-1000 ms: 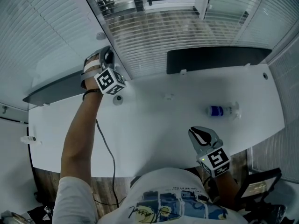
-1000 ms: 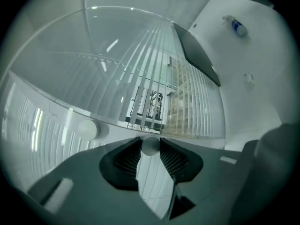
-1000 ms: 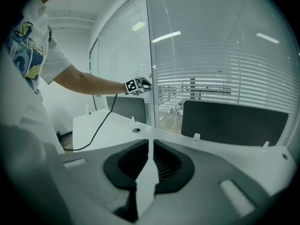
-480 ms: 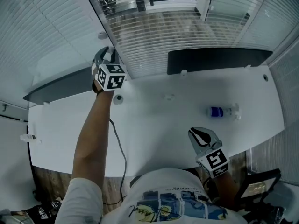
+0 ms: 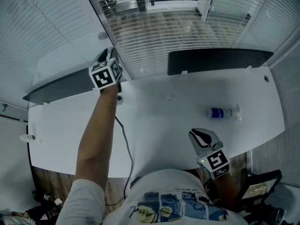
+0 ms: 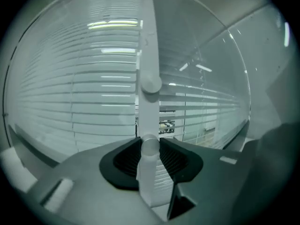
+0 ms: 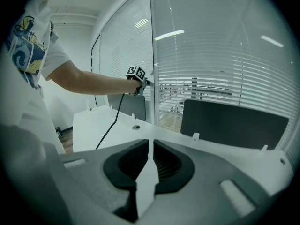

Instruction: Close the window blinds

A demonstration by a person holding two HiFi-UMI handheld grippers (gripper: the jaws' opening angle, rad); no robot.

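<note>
The window blinds (image 5: 159,36) hang behind the desk with their slats part open, so the outside shows through; in the left gripper view they fill the background (image 6: 84,88). My left gripper (image 5: 106,56) is raised at the window frame, left of these blinds. The left gripper view shows its pads (image 6: 127,157) pressed on a thin white blind wand (image 6: 150,121), which runs upright between them. My right gripper (image 5: 200,135) hovers low over the desk's near edge. Its jaws (image 7: 150,150) are shut, holding nothing.
A white desk (image 5: 154,125) spans the view, with two dark panels (image 5: 218,60) (image 5: 61,86) standing along its far edge. A blue and white bottle (image 5: 220,111) lies on the right. A round grommet (image 5: 119,99) sits near my left hand, and a cable (image 5: 125,144) trails from it.
My left gripper has rolled at the window frame, its marker cube turning and shifting slightly up and left, and the forearm has swung right. The right gripper has stayed put.
</note>
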